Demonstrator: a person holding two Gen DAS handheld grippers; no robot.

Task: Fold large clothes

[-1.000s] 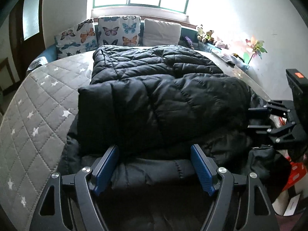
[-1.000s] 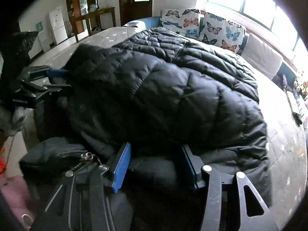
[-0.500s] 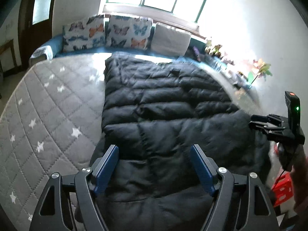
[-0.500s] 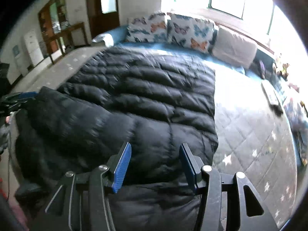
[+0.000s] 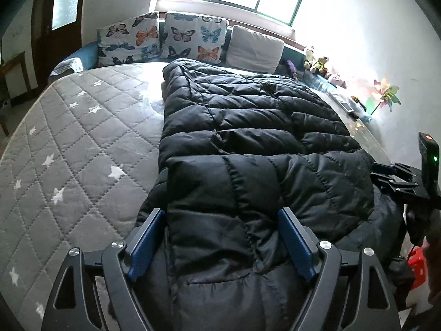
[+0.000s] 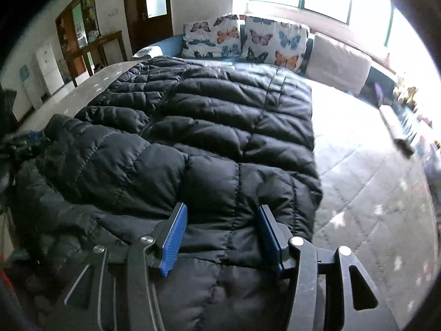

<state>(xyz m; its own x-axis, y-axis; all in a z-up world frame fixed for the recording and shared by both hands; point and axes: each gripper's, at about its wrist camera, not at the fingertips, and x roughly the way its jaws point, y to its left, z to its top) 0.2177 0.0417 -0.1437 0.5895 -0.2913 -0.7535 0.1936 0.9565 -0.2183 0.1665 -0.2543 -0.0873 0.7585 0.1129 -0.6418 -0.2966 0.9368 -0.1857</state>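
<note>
A black puffer jacket (image 5: 248,127) lies lengthwise on the grey quilted mattress (image 5: 69,151). Its near end is folded over onto the rest. My left gripper (image 5: 222,241) straddles the left part of that fold; its jaws are opening and the fabric lies loose between the blue pads (image 5: 147,244). My right gripper (image 6: 222,238) is shut on the fold's near edge at its right part, with puffy fabric bulging between the pads (image 6: 175,241). Each gripper shows at the edge of the other's view: right gripper (image 5: 391,178), left gripper (image 6: 26,142).
Two butterfly cushions (image 5: 162,40) and a plain white pillow (image 5: 255,48) line the headboard under the window. Small toys (image 5: 317,62) and a pinwheel (image 5: 384,96) sit along the right wall. A wooden table (image 6: 91,52) and door stand beyond the bed's left side.
The lifted near part of the jacket has come down and now lies flatter on the layer beneath. Both cameras drew back and rolled a little. The left jaws stand slightly wider.
</note>
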